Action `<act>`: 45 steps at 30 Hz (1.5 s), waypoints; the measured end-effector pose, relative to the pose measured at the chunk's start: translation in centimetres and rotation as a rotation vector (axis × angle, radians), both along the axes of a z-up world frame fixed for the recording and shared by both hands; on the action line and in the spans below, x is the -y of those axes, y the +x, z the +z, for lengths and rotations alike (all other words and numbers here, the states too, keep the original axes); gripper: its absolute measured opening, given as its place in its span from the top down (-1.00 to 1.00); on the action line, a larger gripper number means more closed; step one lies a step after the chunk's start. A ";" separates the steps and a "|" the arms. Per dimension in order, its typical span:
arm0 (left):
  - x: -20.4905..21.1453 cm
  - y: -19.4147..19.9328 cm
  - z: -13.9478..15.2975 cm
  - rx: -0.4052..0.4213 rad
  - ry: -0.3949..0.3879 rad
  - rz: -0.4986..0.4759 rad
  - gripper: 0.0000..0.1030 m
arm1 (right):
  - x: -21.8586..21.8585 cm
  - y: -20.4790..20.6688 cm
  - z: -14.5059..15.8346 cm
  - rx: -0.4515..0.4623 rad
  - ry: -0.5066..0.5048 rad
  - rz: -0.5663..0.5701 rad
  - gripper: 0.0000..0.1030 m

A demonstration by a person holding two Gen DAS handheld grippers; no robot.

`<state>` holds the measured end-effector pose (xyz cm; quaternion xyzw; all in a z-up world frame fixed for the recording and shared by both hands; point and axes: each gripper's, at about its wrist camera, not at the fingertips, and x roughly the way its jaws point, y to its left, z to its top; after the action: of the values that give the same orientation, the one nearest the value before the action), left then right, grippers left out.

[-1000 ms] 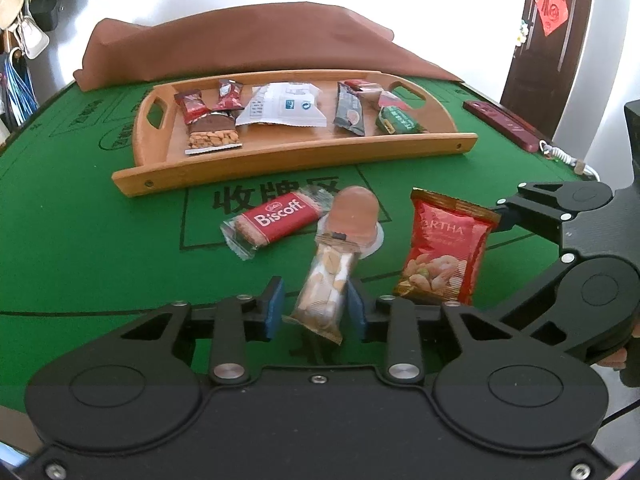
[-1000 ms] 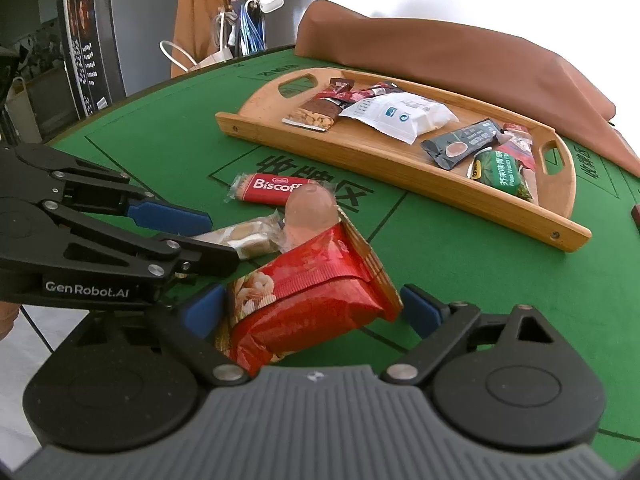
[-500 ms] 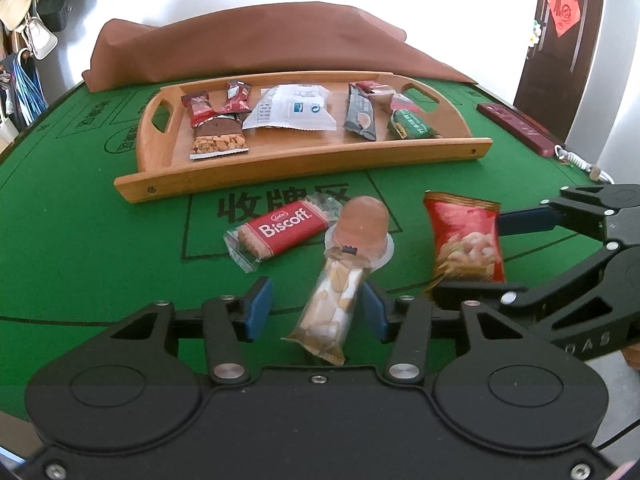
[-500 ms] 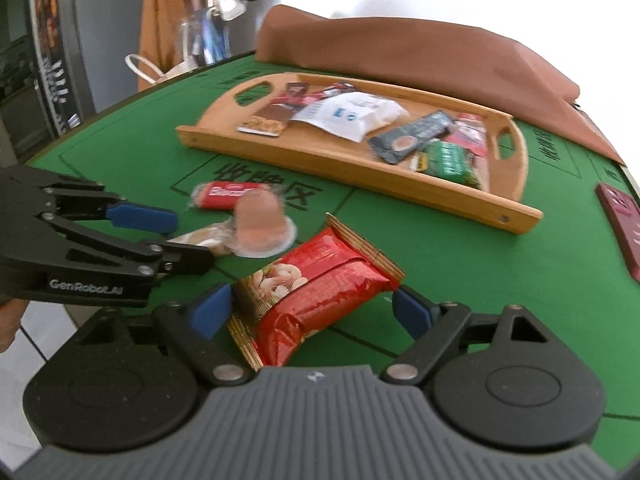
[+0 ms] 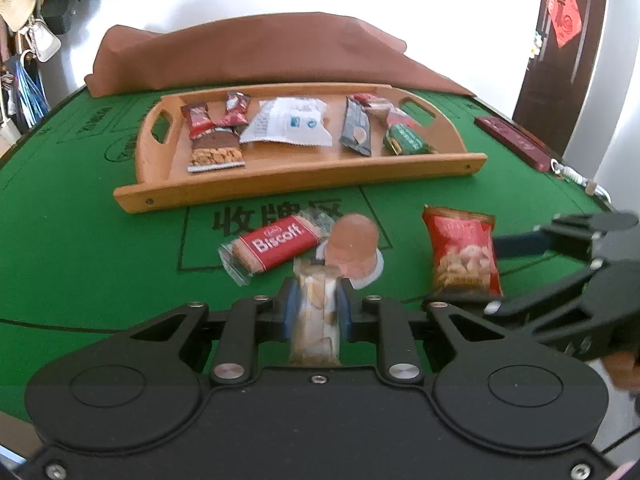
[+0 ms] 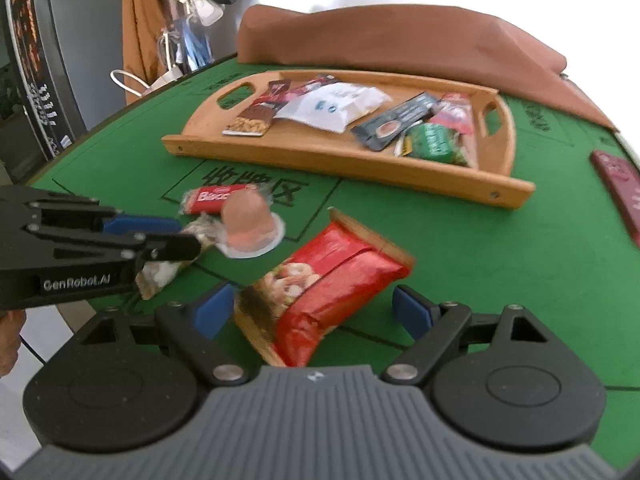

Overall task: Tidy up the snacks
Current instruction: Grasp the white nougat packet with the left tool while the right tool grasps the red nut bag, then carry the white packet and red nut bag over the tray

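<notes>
Green felt tabletop with snacks and a tray

A wooden tray sits mid-table, brown cloth behind it; nearer lie a Biscoff packet, jelly cup, red nut bag and, at the right edge, a dark red box.

Open green felt left of the Biscoff packet; wooden tray across the far side.

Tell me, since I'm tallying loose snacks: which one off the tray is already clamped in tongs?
The clear-wrapped wafer bar: the left tongs are shut on it, while the others lie unclamped.
</notes>
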<state>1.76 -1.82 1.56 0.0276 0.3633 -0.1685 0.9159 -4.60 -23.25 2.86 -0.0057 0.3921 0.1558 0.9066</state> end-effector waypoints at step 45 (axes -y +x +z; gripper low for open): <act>0.3 0.4 1.6 0.046 0.046 0.007 0.60 | 1.9 2.7 2.0 0.005 0.046 -0.108 -0.20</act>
<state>2.18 -2.16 3.17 0.0513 0.3458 -0.1563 0.9238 -1.89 -25.19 4.82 0.0359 0.3857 0.1157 0.9146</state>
